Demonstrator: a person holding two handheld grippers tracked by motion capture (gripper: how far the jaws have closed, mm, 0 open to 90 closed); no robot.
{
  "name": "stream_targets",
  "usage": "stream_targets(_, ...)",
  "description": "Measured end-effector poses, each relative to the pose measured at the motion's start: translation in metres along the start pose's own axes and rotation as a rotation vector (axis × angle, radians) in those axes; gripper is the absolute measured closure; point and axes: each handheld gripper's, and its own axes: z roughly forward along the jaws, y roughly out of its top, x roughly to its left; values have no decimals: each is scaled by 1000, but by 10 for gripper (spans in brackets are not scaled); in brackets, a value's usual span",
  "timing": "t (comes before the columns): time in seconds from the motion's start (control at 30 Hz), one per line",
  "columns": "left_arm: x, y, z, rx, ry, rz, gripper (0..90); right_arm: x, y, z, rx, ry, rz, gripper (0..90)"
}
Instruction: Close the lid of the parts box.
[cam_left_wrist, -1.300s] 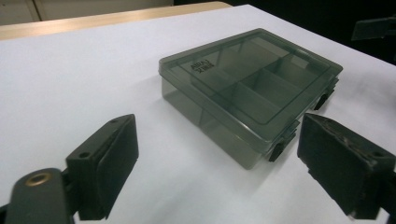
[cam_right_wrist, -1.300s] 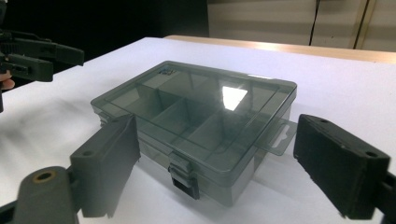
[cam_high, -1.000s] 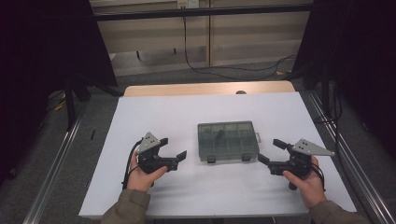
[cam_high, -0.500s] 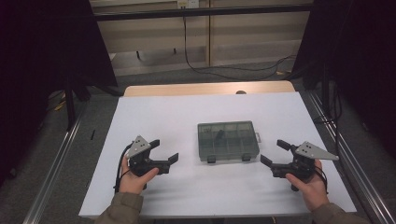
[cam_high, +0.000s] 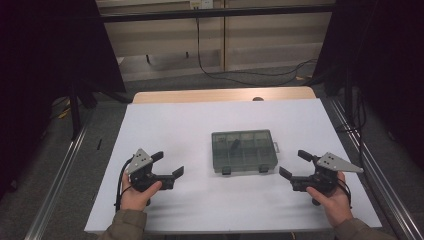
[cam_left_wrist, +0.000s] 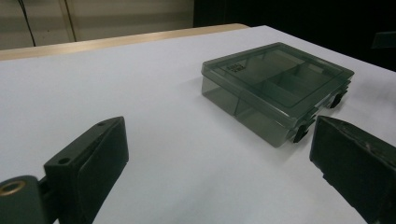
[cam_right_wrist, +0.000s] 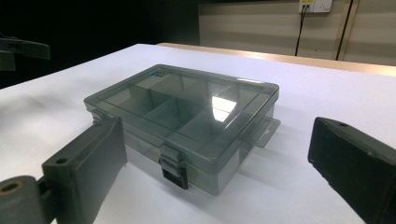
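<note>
Both grippers' fingers spread, empty | left gripper (cam_high: 169, 165) drew away from box (cam_high: 244, 150) | right gripper (cam_high: 295, 165) opening

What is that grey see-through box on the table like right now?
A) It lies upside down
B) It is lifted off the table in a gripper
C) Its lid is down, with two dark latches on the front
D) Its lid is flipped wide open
C: the box sits flat on the white table, its lid down over the compartments and both dark latches along its front edge.
</note>
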Motion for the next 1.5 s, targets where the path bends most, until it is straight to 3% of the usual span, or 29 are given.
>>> stream_targets(0.9, 10, -12, -22, -10, 16, -11, 43, 0, -1, -1, -2, -3, -3, 40)
stream_targets(1.5, 12, -18, -29, -12, 23, -9, 43, 0, -3, -2, 3, -2, -9, 42)
